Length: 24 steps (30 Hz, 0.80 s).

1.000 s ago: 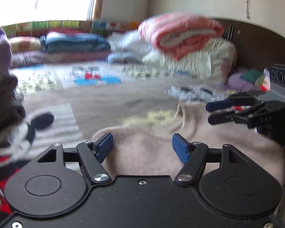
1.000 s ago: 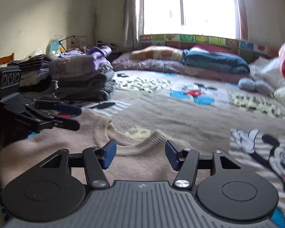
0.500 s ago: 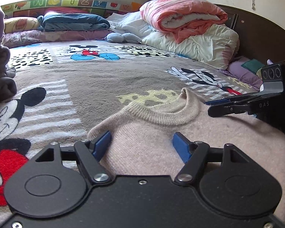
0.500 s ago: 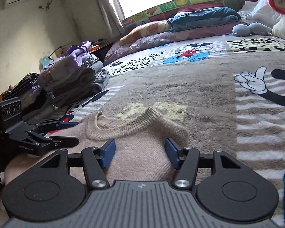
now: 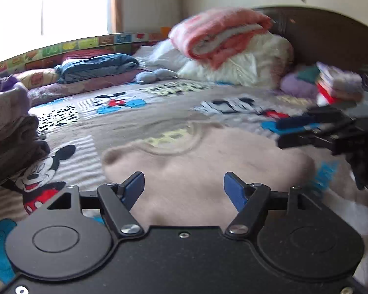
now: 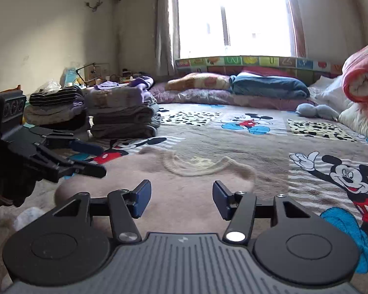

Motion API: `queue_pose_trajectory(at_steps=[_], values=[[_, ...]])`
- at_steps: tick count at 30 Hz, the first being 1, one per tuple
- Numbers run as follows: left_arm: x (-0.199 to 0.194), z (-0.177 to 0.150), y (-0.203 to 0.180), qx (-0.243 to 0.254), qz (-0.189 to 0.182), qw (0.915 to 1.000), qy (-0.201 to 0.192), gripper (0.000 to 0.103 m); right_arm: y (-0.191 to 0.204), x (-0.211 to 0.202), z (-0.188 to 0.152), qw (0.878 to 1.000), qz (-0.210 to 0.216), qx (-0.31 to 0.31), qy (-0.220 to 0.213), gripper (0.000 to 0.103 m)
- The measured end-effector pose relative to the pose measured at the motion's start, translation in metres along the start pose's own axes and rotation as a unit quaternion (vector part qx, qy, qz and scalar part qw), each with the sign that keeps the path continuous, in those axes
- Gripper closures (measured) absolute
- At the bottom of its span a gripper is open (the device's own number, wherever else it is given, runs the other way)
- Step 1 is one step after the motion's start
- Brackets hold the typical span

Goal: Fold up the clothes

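A beige knit sweater (image 5: pixel 203 156) lies flat on the Mickey Mouse blanket (image 5: pixel 125 120), its ribbed collar (image 6: pixel 196 166) pointing toward the window. My left gripper (image 5: pixel 184 187) is open and empty, raised over the sweater's near part. My right gripper (image 6: pixel 181 197) is open and empty above the same sweater (image 6: pixel 159 186). Each gripper shows in the other's view: the right one (image 5: pixel 294 129) at the sweater's right edge, the left one (image 6: pixel 93 156) at its left edge, both with fingers apart.
Stacks of folded clothes (image 6: pixel 120 112) stand at the left of the bed. Pillows and a blue quilt (image 6: pixel 267 85) lie under the window. A rolled pink blanket (image 5: pixel 220 34) on white bedding sits by the dark headboard (image 5: pixel 331 39). A small folded pile (image 5: pixel 336 85) lies at the right.
Both grippers have lifted and pulled back from low over the sweater, so the views now look higher across the bed. Both stay open. The sweater lies flat as before.
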<state>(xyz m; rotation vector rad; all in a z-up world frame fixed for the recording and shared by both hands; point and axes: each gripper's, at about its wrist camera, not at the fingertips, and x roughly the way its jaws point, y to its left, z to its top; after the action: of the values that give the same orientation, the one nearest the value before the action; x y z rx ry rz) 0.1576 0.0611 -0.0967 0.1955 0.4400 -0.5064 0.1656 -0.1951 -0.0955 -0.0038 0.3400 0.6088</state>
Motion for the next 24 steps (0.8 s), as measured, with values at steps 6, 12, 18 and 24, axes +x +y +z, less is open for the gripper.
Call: queue_pose_trajectory(at_steps=[6, 12, 18, 24], values=[[0.013, -0.025, 0.002, -0.063, -0.011, 0.9978, 0.017, 0.028, -0.001, 0.007, -0.028, 0.999, -0.007, 0.038, 0.017, 0.044], [0.019, -0.038, 0.001, -0.073, -0.007, 0.9972, 0.011, 0.025, -0.002, 0.021, -0.038, 0.998, -0.013, 0.043, 0.039, 0.044], [-0.003, -0.032, -0.011, -0.084, 0.013, 0.9964, 0.005, 0.025, 0.004, 0.011, -0.029, 0.997, -0.025, 0.055, 0.054, 0.044], [-0.034, -0.036, 0.024, -0.266, 0.041, 0.9631, -0.009, 0.025, -0.016, -0.043, -0.047, 0.98, -0.039, 0.197, -0.002, 0.036]])
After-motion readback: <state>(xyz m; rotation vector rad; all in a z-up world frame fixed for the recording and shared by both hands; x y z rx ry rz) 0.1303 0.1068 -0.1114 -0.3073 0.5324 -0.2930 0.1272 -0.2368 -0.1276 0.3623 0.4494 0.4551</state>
